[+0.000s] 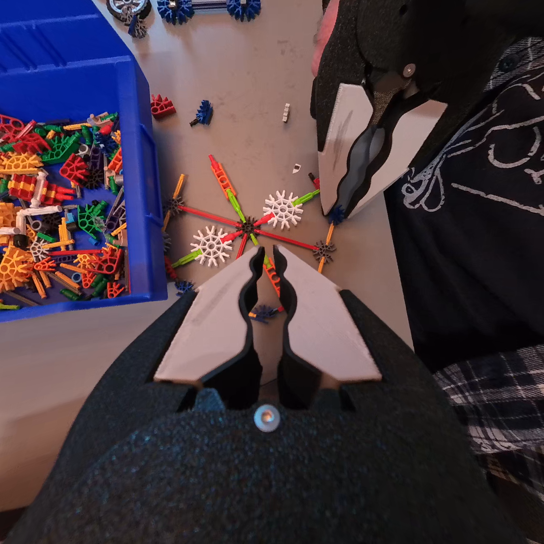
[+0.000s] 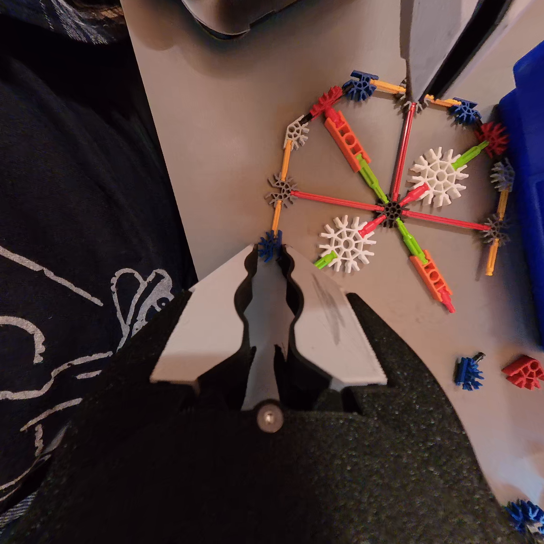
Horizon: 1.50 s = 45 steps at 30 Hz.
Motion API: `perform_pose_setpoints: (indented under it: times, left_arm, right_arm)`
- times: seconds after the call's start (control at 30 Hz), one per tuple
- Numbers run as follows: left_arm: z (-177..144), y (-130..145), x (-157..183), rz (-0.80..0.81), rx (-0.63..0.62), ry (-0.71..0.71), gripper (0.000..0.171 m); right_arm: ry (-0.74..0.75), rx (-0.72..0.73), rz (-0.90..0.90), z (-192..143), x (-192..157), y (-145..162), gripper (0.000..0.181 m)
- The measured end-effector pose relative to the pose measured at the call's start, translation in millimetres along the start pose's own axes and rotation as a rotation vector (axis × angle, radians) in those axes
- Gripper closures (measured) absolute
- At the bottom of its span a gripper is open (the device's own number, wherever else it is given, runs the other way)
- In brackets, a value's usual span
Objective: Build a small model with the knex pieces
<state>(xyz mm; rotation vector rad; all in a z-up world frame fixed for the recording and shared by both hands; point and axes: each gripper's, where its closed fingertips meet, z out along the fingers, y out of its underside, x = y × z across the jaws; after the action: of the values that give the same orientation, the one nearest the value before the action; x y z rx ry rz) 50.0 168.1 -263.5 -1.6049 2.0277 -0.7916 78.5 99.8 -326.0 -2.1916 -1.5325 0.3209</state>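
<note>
A flat wheel of plastic rods and connectors lies on the grey table (image 2: 220, 147), with a dark hub (image 2: 391, 209) (image 1: 248, 226), red spokes and two white snowflake connectors (image 2: 347, 244). My right gripper (image 2: 269, 250) is shut on a blue rim connector (image 2: 269, 244) at the wheel's edge nearest the person; it also shows in the left wrist view (image 1: 337, 213). My left gripper (image 1: 268, 250) is over the wheel close to the hub, jaws almost closed with nothing between them. In the right wrist view its tip (image 2: 412, 97) lines up with a grey rim connector (image 2: 412, 105); contact is unclear.
A blue bin (image 1: 73, 73) full of mixed pieces stands against the wheel's far side. A loose red connector (image 1: 162, 106), a blue connector with a stub (image 1: 203, 113) and a small white piece (image 1: 286, 112) lie on the table. A person's dark shirt (image 1: 471, 235) is at the table edge. Tip to tip, the grippers are about 10 cm apart. The dark hub (image 1: 248, 226) is about equally far from each gripper, around 7 cm. It is also in sight in the right wrist view (image 2: 391, 210).
</note>
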Motion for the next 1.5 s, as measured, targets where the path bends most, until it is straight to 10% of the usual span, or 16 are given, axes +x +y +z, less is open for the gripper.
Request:
perform_pose_setpoints:
  times: [1.5]
  left_arm:
    - [46,23,39,0.033,-0.114,0.137,0.167]
  right_arm:
    - [0.053,0.032,-0.01,-1,2,-9,0.181]
